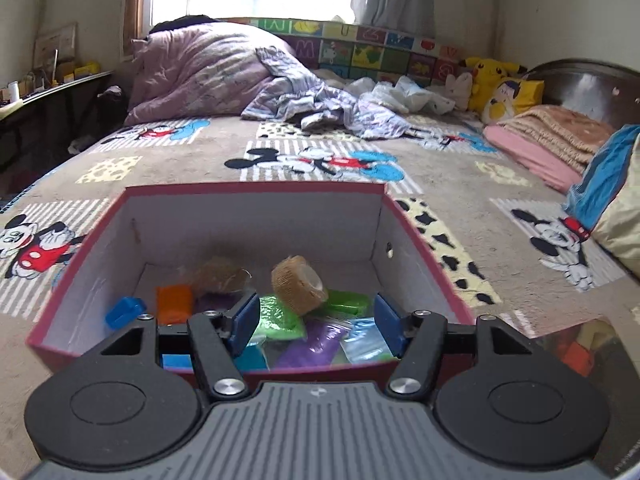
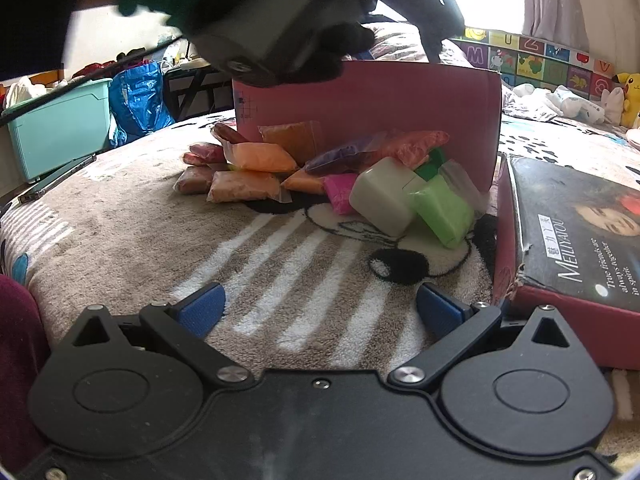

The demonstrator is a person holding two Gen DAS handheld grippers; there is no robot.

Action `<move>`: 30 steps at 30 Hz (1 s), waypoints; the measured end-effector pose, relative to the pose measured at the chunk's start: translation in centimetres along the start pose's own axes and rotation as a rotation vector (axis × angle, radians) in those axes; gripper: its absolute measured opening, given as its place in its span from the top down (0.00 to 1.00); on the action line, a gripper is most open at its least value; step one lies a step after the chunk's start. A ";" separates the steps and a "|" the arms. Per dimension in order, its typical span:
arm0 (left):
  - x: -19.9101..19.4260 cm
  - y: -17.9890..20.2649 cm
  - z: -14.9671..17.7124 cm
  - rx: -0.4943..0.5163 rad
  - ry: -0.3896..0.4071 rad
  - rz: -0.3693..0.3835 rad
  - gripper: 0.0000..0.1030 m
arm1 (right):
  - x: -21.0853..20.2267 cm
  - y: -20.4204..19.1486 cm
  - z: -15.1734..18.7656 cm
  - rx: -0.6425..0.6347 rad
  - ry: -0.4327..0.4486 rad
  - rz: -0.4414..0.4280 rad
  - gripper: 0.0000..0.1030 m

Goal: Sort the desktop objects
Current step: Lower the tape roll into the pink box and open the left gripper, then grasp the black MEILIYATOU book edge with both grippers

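Tan bandage roll (image 1: 298, 284) lies in the box (image 1: 256, 216), beyond the left gripper's (image 1: 316, 320) parted, empty fingers (image 1: 246, 318).

Box lid (image 2: 576, 240) cut off right.

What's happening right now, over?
Left gripper open over red box, tan roll inside. Right gripper open, empty. Pile of packets waiting.

A cardboard box (image 1: 256, 216) sits on the bed (image 1: 440, 168); inside it a bandage roll (image 1: 298, 283) lies on clay packets (image 1: 280, 318). More packets (image 2: 256, 158) lie before its outer wall, a lid (image 2: 576, 240) to their right.
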State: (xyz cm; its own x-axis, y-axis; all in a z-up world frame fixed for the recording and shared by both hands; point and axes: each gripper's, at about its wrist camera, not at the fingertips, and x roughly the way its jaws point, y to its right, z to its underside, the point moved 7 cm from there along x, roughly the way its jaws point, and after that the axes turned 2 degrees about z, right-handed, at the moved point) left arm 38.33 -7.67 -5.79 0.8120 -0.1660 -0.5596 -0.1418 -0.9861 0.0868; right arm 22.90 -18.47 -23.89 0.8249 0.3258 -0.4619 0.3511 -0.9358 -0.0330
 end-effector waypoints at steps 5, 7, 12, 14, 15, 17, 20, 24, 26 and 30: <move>-3.7 0.5 0.5 0.008 0.033 0.023 0.40 | -0.3 0.3 -0.1 0.028 0.005 -0.022 0.00; -5.1 0.3 1.2 0.004 0.042 0.019 0.40 | -0.5 0.6 -0.3 0.040 -0.002 -0.043 0.01; -8.1 -1.0 3.7 -0.034 0.059 0.010 0.40 | -2.0 2.1 -1.3 0.108 -0.062 -0.108 0.01; -9.2 -1.8 5.0 -0.064 0.073 -0.011 0.40 | -3.2 3.3 -1.8 0.190 -0.075 -0.127 0.01; -9.7 -2.2 5.7 -0.081 0.083 -0.024 0.40 | -3.9 3.9 -2.1 0.235 -0.080 -0.137 0.01; -10.6 -2.6 7.5 -0.123 0.106 -0.044 0.40 | -5.8 5.5 -2.8 0.313 -0.070 -0.149 0.01; -11.2 -2.0 10.3 -0.178 0.114 -0.031 0.40 | -8.7 8.5 -3.8 0.388 0.004 -0.114 0.01; -10.4 0.7 13.9 -0.129 0.074 0.010 0.40 | -10.8 15.0 -5.2 0.471 0.165 0.091 0.01; -9.5 2.4 15.0 -0.101 0.041 0.055 0.40 | -10.5 19.2 -5.3 0.547 0.213 0.210 0.01; -8.5 5.4 15.0 -0.069 0.050 0.147 0.40 | -10.1 27.3 -4.1 0.775 0.289 0.364 0.01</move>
State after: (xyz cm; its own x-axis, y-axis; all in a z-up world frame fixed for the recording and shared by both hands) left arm 22.19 -11.45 -12.97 0.8127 -0.3069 -0.4953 -0.2229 -0.9491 0.2223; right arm 25.90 -46.74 -16.51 0.9425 -0.0850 -0.3233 -0.2641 -0.7821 -0.5644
